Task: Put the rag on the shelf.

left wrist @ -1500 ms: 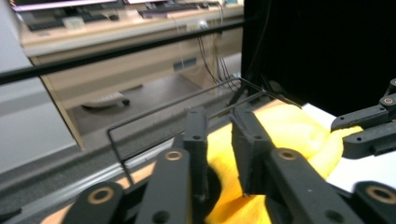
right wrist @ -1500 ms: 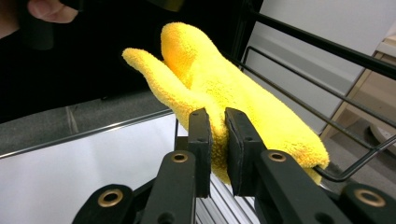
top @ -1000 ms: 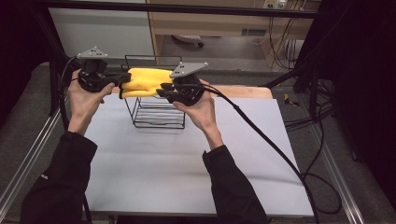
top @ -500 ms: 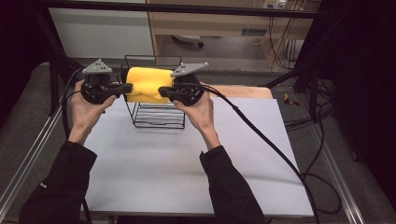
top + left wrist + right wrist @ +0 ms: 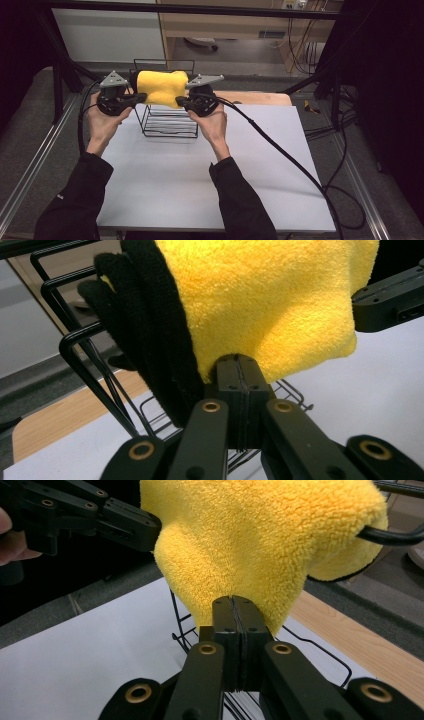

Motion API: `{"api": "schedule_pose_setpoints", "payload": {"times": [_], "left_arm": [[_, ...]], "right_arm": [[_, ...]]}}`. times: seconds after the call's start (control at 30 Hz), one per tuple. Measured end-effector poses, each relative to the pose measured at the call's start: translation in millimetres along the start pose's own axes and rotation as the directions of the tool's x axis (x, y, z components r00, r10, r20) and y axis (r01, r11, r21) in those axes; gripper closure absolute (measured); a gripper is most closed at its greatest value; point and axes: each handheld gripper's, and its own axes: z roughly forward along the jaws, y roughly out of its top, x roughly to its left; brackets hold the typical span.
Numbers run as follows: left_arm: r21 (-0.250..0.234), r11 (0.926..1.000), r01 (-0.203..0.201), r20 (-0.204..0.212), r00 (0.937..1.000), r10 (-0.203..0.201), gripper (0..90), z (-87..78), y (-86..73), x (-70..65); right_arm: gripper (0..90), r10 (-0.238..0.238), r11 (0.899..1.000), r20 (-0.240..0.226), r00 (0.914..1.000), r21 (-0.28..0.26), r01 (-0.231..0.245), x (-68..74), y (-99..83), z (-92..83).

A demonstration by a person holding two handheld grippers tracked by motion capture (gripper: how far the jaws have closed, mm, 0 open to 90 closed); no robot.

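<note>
Currently my left gripper (image 5: 141,98) and right gripper (image 5: 181,102) each pinch a lower corner of the yellow towel (image 5: 161,88), jaws clamped tight. Towel hangs over the black wire rack (image 5: 170,122), at 12 o'clock on the white table (image 5: 200,185).

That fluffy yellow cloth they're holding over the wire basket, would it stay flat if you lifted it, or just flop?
Probably flop: the yellow cloth sags and bulges between the left hand-held gripper and the right hand-held gripper, each pinching an edge. It looks light, since thin pinches carry it. Its fuzzy pile likely grips rather than slips, and might snag on the wire basket.
</note>
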Motion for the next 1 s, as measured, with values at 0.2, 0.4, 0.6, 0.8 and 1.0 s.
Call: {"api": "schedule_pose_setpoints", "payload": {"times": [0.2,0.4,0.6,0.8,1.0], "left_arm": [[-0.028,0.9994,0.021,0.03,0.9993,-0.02,85.1,-14.1,2.0,-1.2],[-0.029,0.999,0.034,0.047,0.9984,-0.032,70.1,-27.1,2.2,-3.8],[0.003,0.9999,0.016,0.029,0.9994,-0.016,54.7,-42.0,-4.2,-6.1],[0.038,0.9986,0.037,0.051,0.998,-0.038,41.2,-49.9,-20.2,-9.8],[0.064,0.9972,0.039,0.07,0.9966,-0.043,26.4,-49.3,-44.0,-15.8]], "right_arm": [[81.5,-0.022,0.999,-0.011,0.9997,-0.048,0.021,5.1,4.4,-13.6],[66.1,-0.024,0.997,-0.004,0.9997,-0.077,0.023,8.0,8.5,-35.3],[47.3,-0.013,0.998,0.028,0.9995,-0.062,0.015,2.1,4.9,-61.3],[25.6,0.013,0.999,0.06,0.9981,-0.039,-0.01,-9.2,-8.9,-86.6],[11.3,0.034,0.999,0.09,0.9954,-0.03,-0.031,-25.1,-32.0,-108.3]]}}
